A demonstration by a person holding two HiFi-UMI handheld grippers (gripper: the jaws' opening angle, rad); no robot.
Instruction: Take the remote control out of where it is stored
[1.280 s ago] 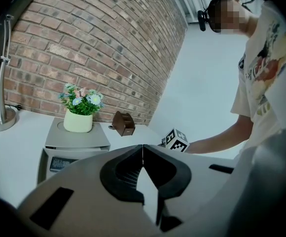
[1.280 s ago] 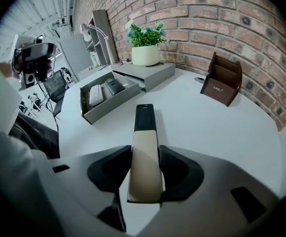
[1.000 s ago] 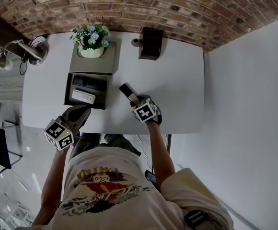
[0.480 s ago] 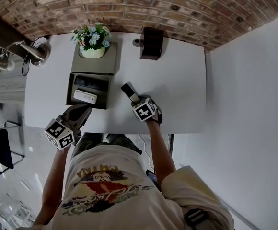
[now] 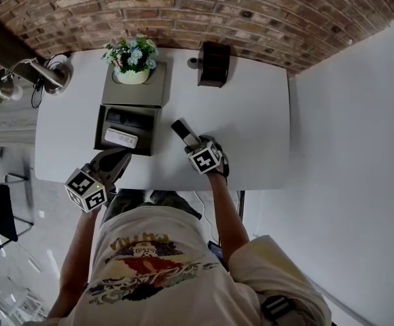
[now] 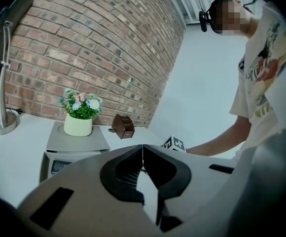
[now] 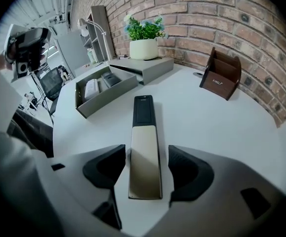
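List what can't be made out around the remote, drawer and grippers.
- Head view: the right gripper has its jaws under its cube; they have just been opening around the remote control, whose near end is covered.
- Head view: the white item and dark item in the drawer are too small to identify.
- Left gripper view: the left gripper itself hides most of the drawer.
- Right gripper view: print on the wooden holder is unreadably small.

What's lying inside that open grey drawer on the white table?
A flat white oblong device and a dark flat one lie side by side in the grey drawer. Anything further back, under the grey box top bearing the flowerpot, is covered.
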